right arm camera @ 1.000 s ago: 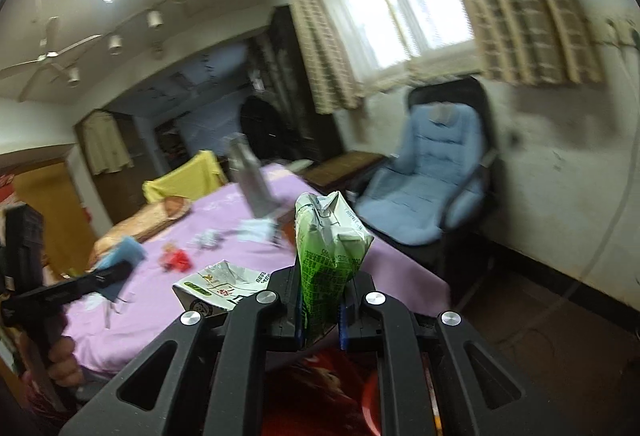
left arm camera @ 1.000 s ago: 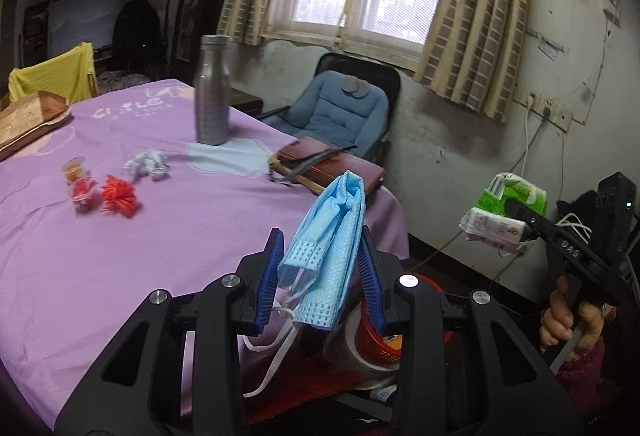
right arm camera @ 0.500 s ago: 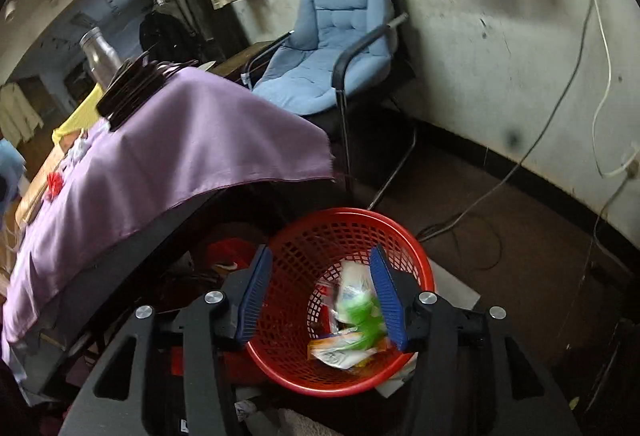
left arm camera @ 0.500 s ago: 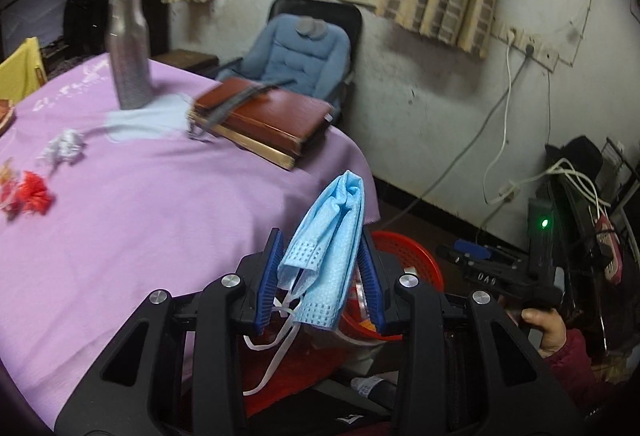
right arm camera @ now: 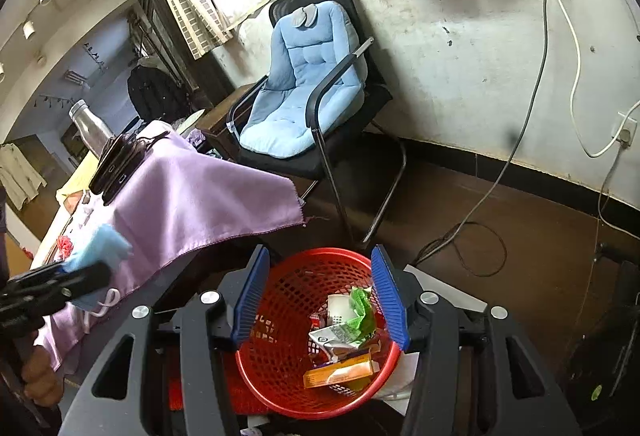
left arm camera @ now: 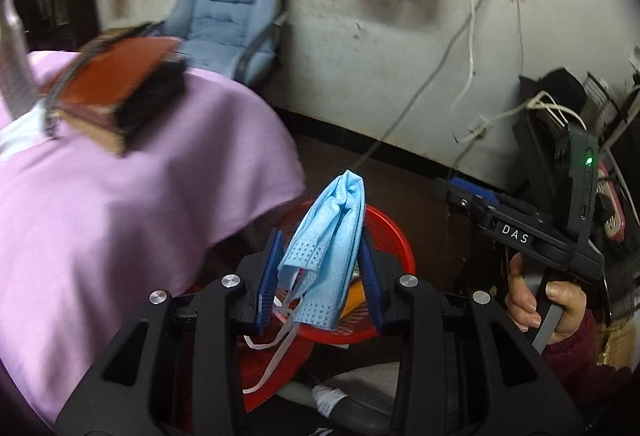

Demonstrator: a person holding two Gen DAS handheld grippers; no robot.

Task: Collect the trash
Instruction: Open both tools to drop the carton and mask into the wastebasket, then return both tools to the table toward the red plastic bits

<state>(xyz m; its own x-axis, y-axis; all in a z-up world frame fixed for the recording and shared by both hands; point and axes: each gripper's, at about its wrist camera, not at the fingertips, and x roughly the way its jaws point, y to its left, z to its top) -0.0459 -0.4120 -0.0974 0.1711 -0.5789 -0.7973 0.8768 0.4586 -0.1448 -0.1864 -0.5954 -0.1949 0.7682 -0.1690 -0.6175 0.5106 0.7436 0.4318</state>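
Compared with one second earlier, the right gripper [right arm camera: 322,300] no longer clamps the green-and-white wrapper [right arm camera: 352,320]; its blue pads stand apart with nothing between them, and the wrapper lies crumpled inside the red basket [right arm camera: 280,368] among other packets, including an orange carton [right arm camera: 340,374]. The view has swung from the ceiling and window down to the floor. The left gripper [left arm camera: 322,276] holds the blue face mask [left arm camera: 328,236] exactly as before, pads pressed against its folded sides and white ear loops [left arm camera: 272,340] dangling below; its view has tipped from the tabletop toward the basket [left arm camera: 390,232], which now shows behind and under the mask.

Surroundings: the basket stands on the dark floor just beside the corner of the purple tablecloth [right arm camera: 192,212], whose hanging edge lies between the left gripper and the basket. On the table rest a brown book [left arm camera: 112,88], a steel bottle [right arm camera: 86,126] and small red scraps [right arm camera: 64,242]. A blue-cushioned chair [right arm camera: 304,92] stands against the stained wall, near the basket. Cables [right arm camera: 480,236] trail across the floor to the right. A hand [left arm camera: 536,300] grips the right gripper's handle.
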